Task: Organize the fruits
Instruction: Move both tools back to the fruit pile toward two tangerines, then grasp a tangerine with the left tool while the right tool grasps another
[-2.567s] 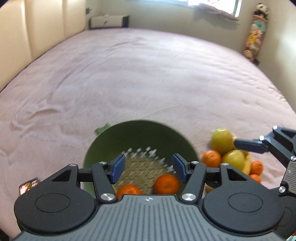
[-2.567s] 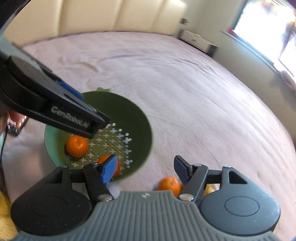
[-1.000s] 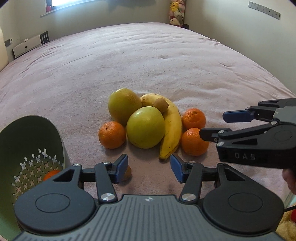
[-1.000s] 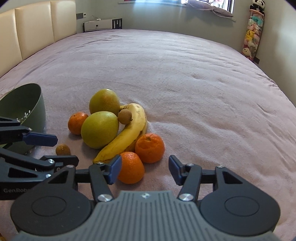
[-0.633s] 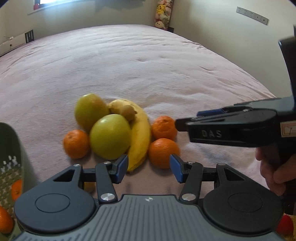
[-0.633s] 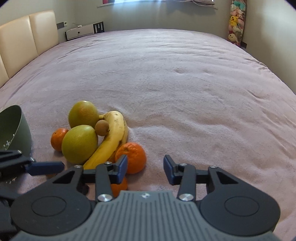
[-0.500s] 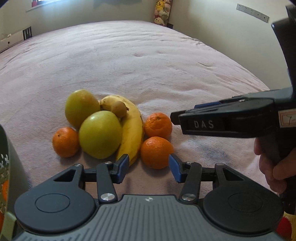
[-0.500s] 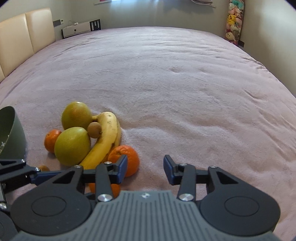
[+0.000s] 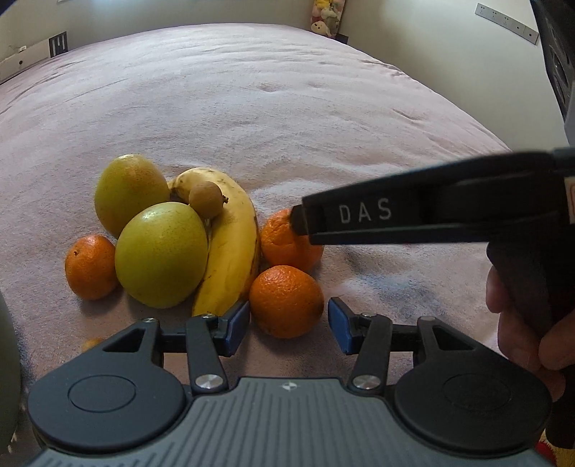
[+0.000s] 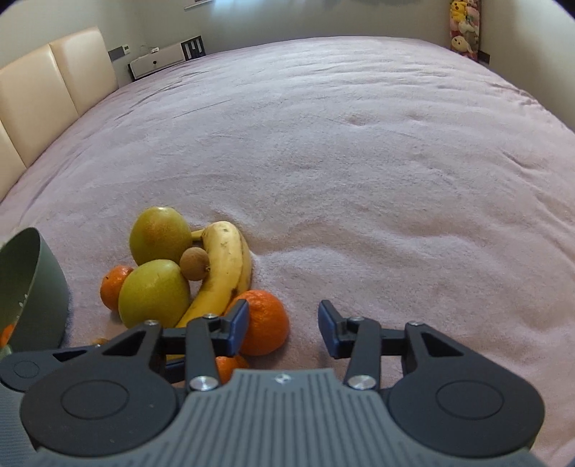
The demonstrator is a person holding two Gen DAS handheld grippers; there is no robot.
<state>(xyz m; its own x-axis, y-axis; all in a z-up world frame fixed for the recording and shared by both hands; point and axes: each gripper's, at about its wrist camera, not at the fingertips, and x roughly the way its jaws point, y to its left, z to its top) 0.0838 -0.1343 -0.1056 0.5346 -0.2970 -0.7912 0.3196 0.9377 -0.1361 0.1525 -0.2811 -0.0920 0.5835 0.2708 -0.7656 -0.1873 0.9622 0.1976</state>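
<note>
A fruit pile lies on the pink blanket: two yellow-green round fruits (image 9: 161,253) (image 9: 131,192), a banana (image 9: 230,244), a small brown fruit (image 9: 205,194) and three oranges. The nearest orange (image 9: 285,300) sits just ahead of and between the tips of my left gripper (image 9: 287,328), which is open; its pads do not touch the fruit. My right gripper (image 10: 284,330) is open too, and the far orange (image 10: 264,321) shows beside its left finger, partly behind it. In the left wrist view the right gripper's tip (image 9: 305,221) is level with that far orange (image 9: 287,240).
A green colander (image 10: 32,287) stands left of the pile, with an orange showing inside at the frame edge. A tiny orange fruit (image 9: 91,345) lies near it. A person's hand (image 9: 521,323) holds the right gripper. Cream headboard panels (image 10: 36,107) are far left, plush toys (image 10: 463,28) far right.
Both grippers have closed in on the pile. The colander has slid to the left edge of the left wrist view. The near orange now sits between the left fingertips. The right jaws have narrowed.
</note>
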